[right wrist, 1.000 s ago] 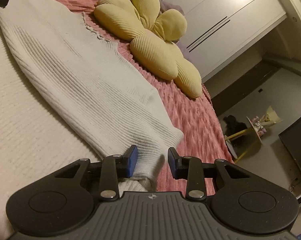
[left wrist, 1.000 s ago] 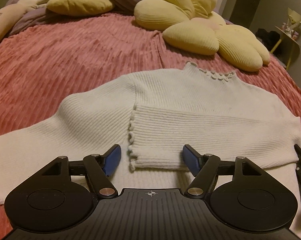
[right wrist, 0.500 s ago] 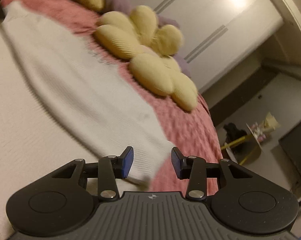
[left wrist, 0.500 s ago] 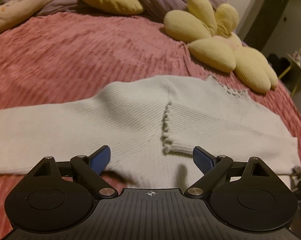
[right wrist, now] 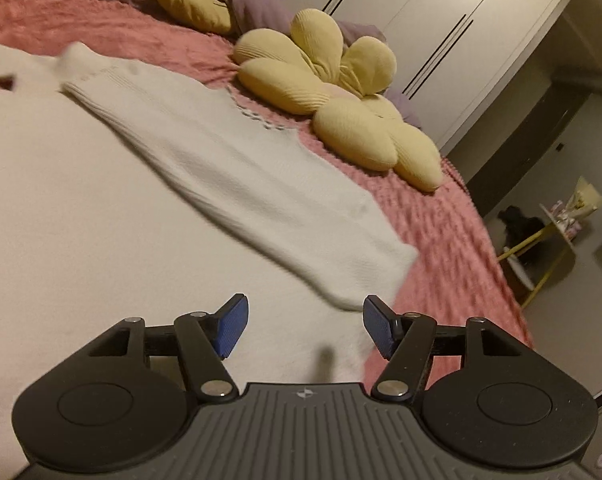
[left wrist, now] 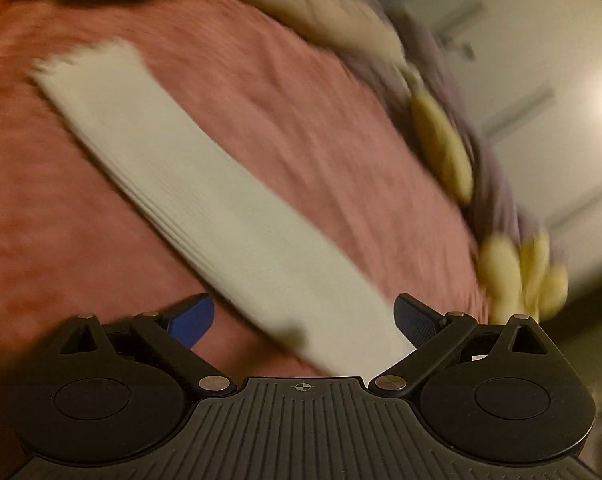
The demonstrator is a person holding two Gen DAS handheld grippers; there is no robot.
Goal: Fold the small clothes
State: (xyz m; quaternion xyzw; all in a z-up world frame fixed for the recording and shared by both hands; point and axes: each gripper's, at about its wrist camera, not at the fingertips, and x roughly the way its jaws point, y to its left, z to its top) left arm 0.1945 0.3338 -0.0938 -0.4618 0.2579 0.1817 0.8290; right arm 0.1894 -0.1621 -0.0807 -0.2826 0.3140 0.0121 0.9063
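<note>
Knitwear covers most of both views: a white ribbed sweater (right wrist: 101,208) lies flat on the pink ribbed bedspread (right wrist: 453,216) of a bed. In the right wrist view its right sleeve (right wrist: 237,168) is folded across the body, the cuff end pointing toward the far left and the shoulder fold lying near the bed's edge, just ahead of the right claw (right wrist: 305,328). That claw is released: its blue pads (right wrist: 231,330) stand apart with only flat fabric beneath them, nothing pinched, and its jaws have just been opening. Beyond the scalloped neckline sits a yellow flower-shaped cushion (right wrist: 341,100), with purple bedding (right wrist: 257,8) and pale wardrobe doors (right wrist: 441,40) behind it. The left wrist view is heavily blurred. It shows the other sleeve (left wrist: 205,200) stretched out straight on the bedspread (left wrist: 301,112), running diagonally from its frilled cuff at upper left down to the lower middle, where it passes between the pads of the left claw (left wrist: 301,320). This claw is spread wide, also released, its jaws having just been opening; the sleeve lies between them but neither pad presses on it. Yellow cushions (left wrist: 441,152) smear along the right edge.
</note>
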